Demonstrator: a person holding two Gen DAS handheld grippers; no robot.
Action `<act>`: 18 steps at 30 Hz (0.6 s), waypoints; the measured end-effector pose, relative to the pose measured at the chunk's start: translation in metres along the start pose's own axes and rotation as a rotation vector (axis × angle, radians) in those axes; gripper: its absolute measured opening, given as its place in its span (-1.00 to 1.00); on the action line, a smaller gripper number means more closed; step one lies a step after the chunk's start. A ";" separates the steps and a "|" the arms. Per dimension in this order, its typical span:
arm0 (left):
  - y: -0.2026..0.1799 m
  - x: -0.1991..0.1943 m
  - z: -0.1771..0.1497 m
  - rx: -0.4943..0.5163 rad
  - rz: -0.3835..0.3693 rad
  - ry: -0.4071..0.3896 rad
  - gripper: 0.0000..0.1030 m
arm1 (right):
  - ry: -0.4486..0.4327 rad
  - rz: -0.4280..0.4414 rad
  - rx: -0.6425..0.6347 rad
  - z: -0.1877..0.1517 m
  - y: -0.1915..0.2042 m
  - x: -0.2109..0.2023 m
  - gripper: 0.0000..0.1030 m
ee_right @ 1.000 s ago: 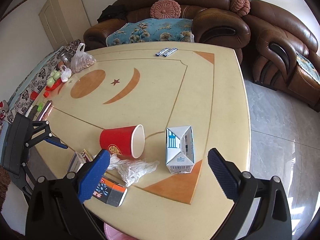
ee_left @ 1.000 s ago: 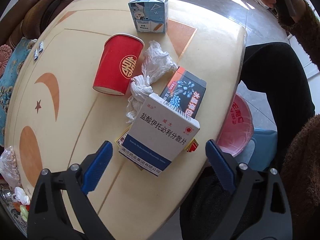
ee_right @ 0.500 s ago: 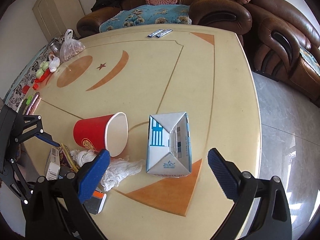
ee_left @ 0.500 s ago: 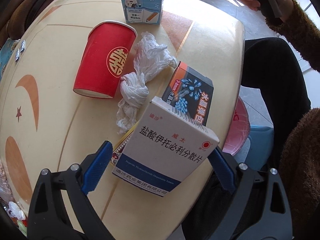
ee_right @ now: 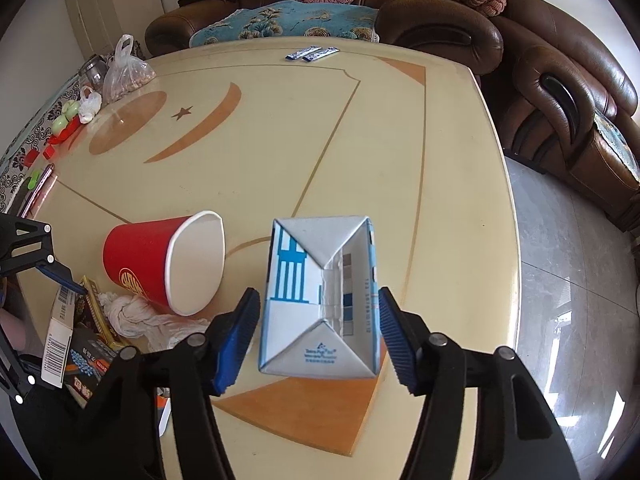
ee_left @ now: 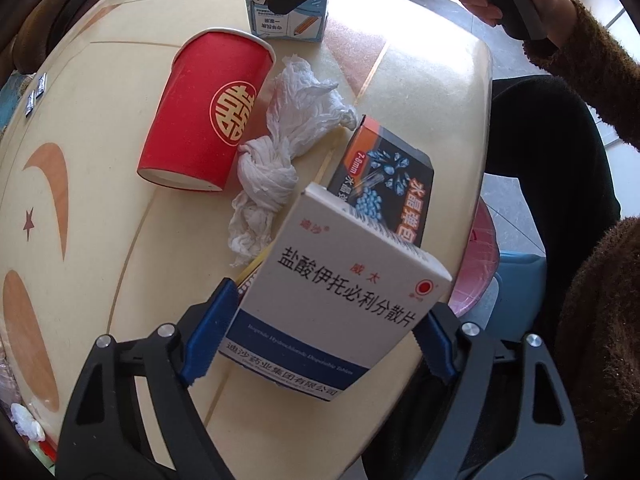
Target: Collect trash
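Left gripper (ee_left: 320, 332) has its blue pads against both sides of the white medicine box (ee_left: 340, 300), which sits tilted at the table (ee_left: 100, 220) edge; looks clamped, though the box hides the right pad's contact face. Under the box: a black-and-orange box (ee_left: 388, 176), partly covered, and a flat yellow-edged packet (ee_right: 94, 304), mostly buried, print unreadable. Twisted tissue (ee_left: 280, 152) lies just beside them, touching the red paper cup (ee_left: 208, 108), which is on its side. Right gripper (ee_right: 316, 332) straddles the blue-and-white carton (ee_right: 320, 300), narrow opening; left pad appears just off the carton wall, right pad at or very near it, can't confirm contact. In the left wrist view the right gripper's arm cuts across the carton top. Pink basin (ee_left: 476, 264) is below the table edge, mostly hidden by the table and the box. Two small sachets (ee_right: 312, 54) at the far edge, text too small.
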State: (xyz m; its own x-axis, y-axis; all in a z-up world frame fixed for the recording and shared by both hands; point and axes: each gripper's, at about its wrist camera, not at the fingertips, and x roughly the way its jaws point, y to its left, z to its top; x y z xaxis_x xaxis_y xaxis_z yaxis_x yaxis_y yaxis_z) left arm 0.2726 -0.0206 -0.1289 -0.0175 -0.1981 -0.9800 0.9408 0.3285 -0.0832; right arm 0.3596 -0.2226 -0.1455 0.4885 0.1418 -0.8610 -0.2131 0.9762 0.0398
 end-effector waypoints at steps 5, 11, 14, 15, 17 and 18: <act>-0.002 -0.002 0.000 0.001 -0.006 -0.002 0.46 | -0.006 -0.020 -0.010 -0.002 0.002 0.000 -0.19; -0.004 -0.005 -0.002 -0.017 0.010 -0.012 0.44 | -0.046 -0.059 -0.011 -0.003 0.003 -0.010 -0.20; -0.002 -0.009 -0.003 -0.040 0.011 -0.020 0.44 | -0.060 -0.066 -0.011 -0.002 0.003 -0.017 -0.20; -0.002 -0.010 -0.003 -0.045 0.011 -0.023 0.44 | -0.063 -0.073 -0.012 -0.002 0.003 -0.020 -0.20; -0.001 -0.017 -0.003 -0.057 0.022 -0.033 0.44 | -0.071 -0.089 -0.014 -0.002 0.004 -0.025 -0.20; -0.001 -0.019 -0.003 -0.062 0.026 -0.035 0.44 | -0.073 -0.093 -0.014 -0.003 0.004 -0.028 -0.20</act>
State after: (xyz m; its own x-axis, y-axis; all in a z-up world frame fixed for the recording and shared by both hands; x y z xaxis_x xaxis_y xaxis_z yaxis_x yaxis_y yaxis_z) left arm 0.2708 -0.0142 -0.1108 0.0191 -0.2205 -0.9752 0.9181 0.3902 -0.0702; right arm 0.3428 -0.2230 -0.1226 0.5672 0.0632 -0.8211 -0.1760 0.9833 -0.0459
